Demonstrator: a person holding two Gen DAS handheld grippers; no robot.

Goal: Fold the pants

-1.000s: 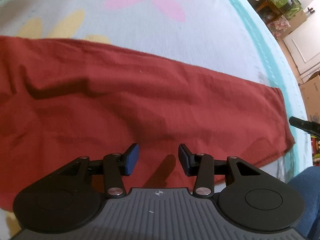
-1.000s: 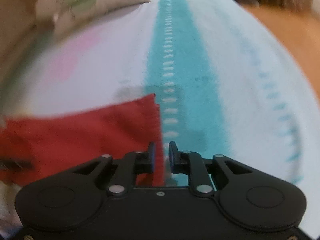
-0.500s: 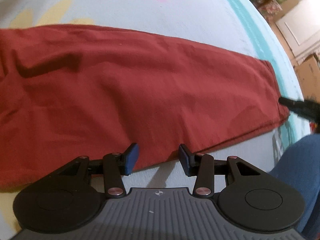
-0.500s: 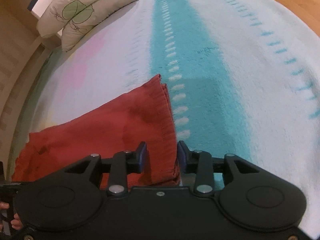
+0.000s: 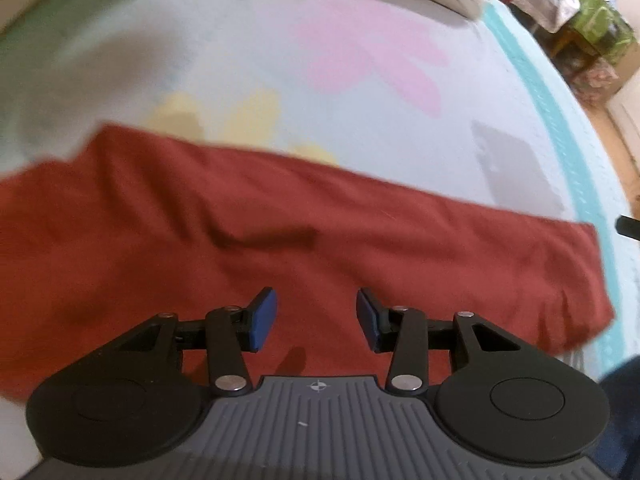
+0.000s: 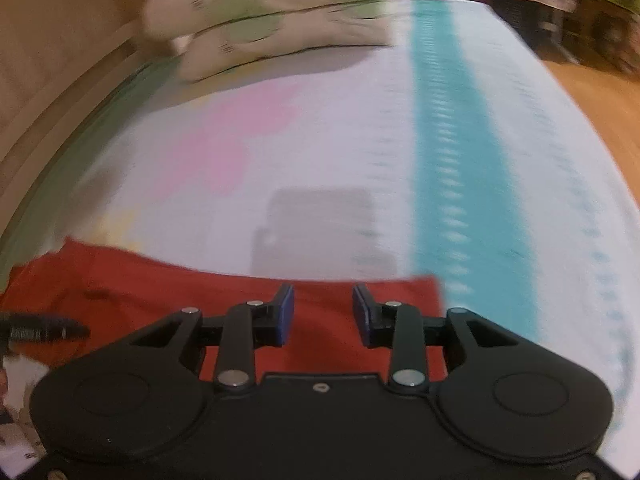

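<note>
Rust-red pants (image 5: 320,232) lie flat across the bed as a long folded strip, the hem end at the right. My left gripper (image 5: 316,308) hovers above their near edge, open, with nothing between its blue pads. In the right wrist view the pants (image 6: 160,284) reach to a hem near the teal stripe. My right gripper (image 6: 322,308) hangs above that hem end; its jaws are closing slightly with only air between them. The left gripper's tip (image 6: 44,328) shows at the left, and the right gripper's tip (image 5: 628,226) shows past the hem.
The bed cover (image 6: 340,152) is pale with pink and yellow flowers and a teal stripe (image 6: 460,160). Leaf-print pillows (image 6: 280,20) lie at the far end by a wooden headboard (image 6: 60,60). Wooden floor (image 6: 592,92) and clutter (image 5: 592,20) lie beyond the bed's right edge.
Both grippers rose and pulled back from the pants, so more of the bed shows. The right gripper's jaws widened from nearly shut and moved off the hem edge. The pants lie still.
</note>
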